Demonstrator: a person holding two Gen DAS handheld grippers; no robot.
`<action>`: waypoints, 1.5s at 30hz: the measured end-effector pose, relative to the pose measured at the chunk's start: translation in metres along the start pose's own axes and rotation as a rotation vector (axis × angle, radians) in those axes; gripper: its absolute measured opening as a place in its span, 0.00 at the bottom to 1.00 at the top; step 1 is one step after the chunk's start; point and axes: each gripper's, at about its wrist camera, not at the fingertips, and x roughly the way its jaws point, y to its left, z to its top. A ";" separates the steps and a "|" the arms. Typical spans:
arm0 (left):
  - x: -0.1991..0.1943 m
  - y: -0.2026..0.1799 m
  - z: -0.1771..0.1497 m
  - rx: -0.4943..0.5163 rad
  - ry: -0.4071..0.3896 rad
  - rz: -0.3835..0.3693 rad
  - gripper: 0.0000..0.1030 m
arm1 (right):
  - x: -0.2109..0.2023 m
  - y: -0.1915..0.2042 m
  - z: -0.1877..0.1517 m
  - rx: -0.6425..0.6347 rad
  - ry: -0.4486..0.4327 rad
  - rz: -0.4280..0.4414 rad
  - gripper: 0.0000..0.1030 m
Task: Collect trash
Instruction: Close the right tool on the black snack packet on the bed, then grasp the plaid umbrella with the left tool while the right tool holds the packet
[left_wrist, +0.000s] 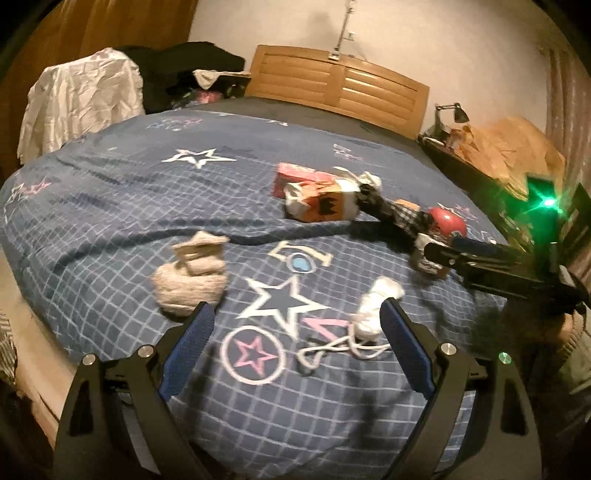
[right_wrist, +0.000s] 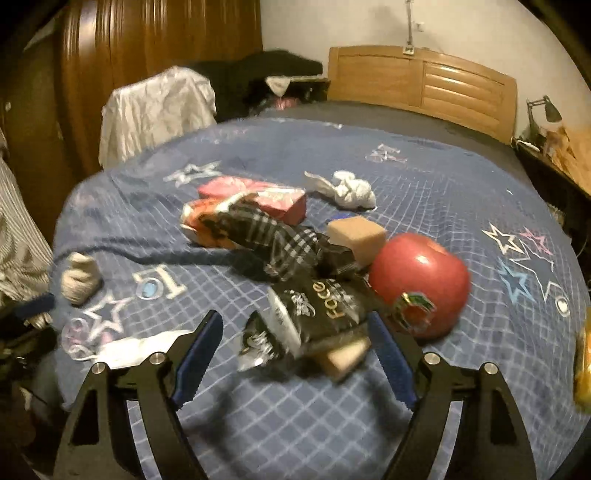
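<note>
Gold letters on the crumpled black foil wrapper (right_wrist: 325, 314) read "Face". My right tongs (right_wrist: 295, 328) are spread wide around it, pads apart from it; it lies over a tan sponge block (right_wrist: 345, 356) on the blue checked star-print quilt (right_wrist: 295, 424). My left tongs (left_wrist: 297, 325) gape empty, a white wad (left_wrist: 376, 306) just beside one finger. Beyond sit a red apple (right_wrist: 419, 277), a black plaid cloth (right_wrist: 280, 240) and a pink carton (right_wrist: 258, 197).
</note>
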 end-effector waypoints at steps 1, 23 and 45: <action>0.001 0.004 -0.001 -0.007 0.003 0.005 0.85 | 0.005 -0.002 0.001 0.007 0.011 0.000 0.60; 0.048 -0.044 0.065 0.000 0.170 -0.119 0.85 | -0.145 -0.028 -0.063 0.220 -0.168 0.028 0.23; 0.164 -0.095 0.089 -0.344 0.379 -0.142 0.36 | -0.175 -0.077 -0.143 0.489 -0.199 0.102 0.24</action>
